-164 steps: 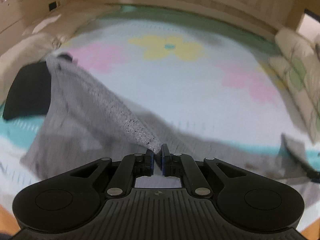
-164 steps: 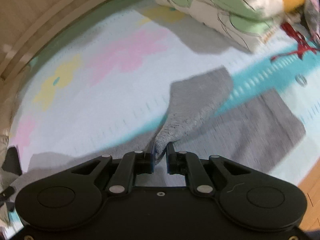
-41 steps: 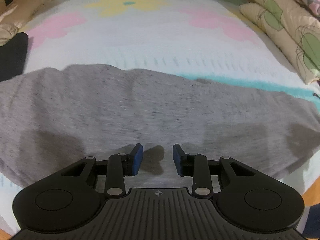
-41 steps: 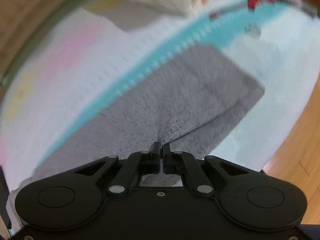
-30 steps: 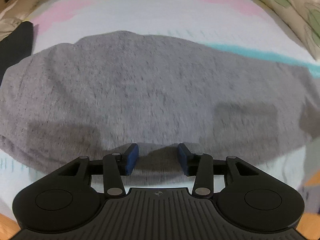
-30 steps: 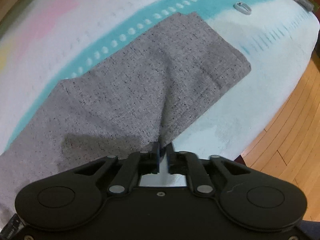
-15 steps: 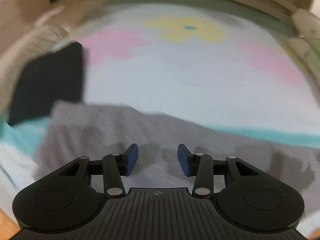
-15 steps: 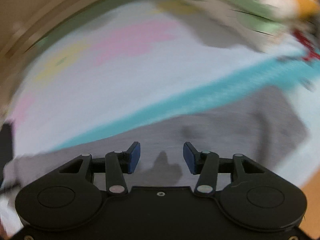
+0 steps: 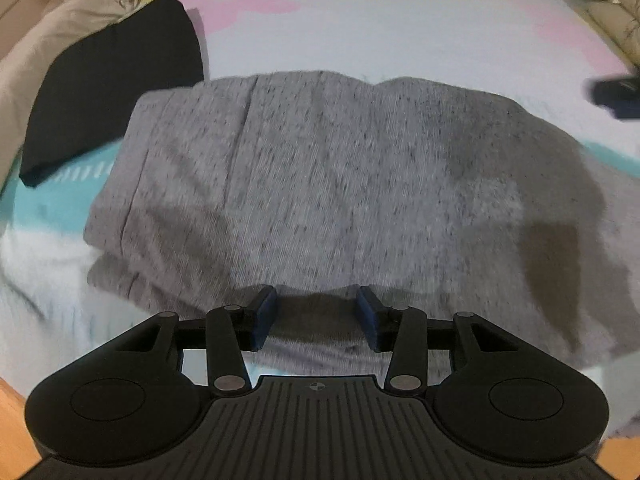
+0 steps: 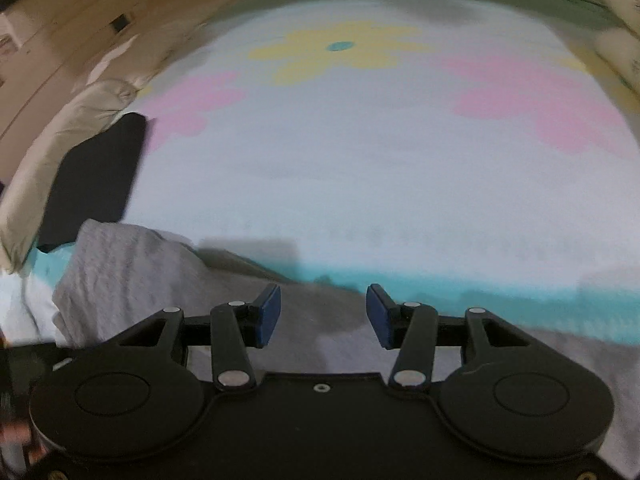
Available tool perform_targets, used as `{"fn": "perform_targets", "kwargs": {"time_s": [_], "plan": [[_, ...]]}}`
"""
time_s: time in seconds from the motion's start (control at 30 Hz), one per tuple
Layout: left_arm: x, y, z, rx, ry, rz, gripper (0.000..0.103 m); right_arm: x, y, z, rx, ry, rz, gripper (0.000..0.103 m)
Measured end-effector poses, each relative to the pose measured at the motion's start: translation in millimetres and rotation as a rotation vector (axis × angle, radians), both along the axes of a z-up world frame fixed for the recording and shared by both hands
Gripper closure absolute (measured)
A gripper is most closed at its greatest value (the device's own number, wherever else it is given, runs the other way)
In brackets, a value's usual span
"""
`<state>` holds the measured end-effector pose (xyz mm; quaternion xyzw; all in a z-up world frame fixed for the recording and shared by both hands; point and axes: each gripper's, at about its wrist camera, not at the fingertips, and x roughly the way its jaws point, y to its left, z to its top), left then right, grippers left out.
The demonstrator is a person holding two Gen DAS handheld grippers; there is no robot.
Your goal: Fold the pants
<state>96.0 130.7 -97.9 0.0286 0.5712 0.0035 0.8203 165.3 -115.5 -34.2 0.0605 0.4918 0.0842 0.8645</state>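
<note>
Grey flecked pants (image 9: 340,180) lie folded lengthwise across the bed, with the layered end at the left. In the left wrist view my left gripper (image 9: 316,300) hovers open over the pants' near edge, nothing between its blue pads. In the right wrist view my right gripper (image 10: 323,300) is open too, above the grey pants (image 10: 132,276), which run from lower left to lower right. Neither gripper holds cloth.
A black folded garment (image 9: 116,92) lies just left of the pants, beside a beige duvet (image 9: 60,28). The flowered sheet (image 10: 360,160) stretches beyond. Wooden floor (image 9: 12,412) shows at the bed's near edge. A dark blurred shape (image 9: 616,96) sits at the right.
My right gripper let go of the pants fold it was pinching, opened, and swung left across the bed. The left gripper stayed open and shifted toward the pants' left end.
</note>
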Motion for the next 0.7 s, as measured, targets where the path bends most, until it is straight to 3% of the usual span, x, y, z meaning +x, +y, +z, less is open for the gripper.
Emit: {"fn": "perform_targets", "kwargs": {"time_s": [0.2, 0.4, 0.47, 0.53, 0.57, 0.7], "plan": [[8, 16, 2, -0.022, -0.010, -0.020, 0.061, 29, 33, -25, 0.042, 0.021, 0.048, 0.047], [33, 11, 44, -0.032, -0.253, 0.056, 0.061, -5, 68, -53, 0.000, 0.087, 0.282, 0.054], [44, 2, 53, -0.035, -0.298, 0.065, 0.061, -25, 80, -63, -0.053, 0.095, 0.353, 0.056], [55, -5, 55, 0.001, -0.310, 0.070, 0.061, -43, 89, -73, -0.087, 0.088, 0.401, 0.066], [58, -8, 56, 0.021, -0.317, 0.086, 0.061, -51, 89, -73, -0.090, 0.065, 0.403, 0.074], [63, -3, 48, -0.001, -0.268, 0.139, 0.061, -53, 67, -46, -0.010, -0.042, 0.299, 0.073]]}}
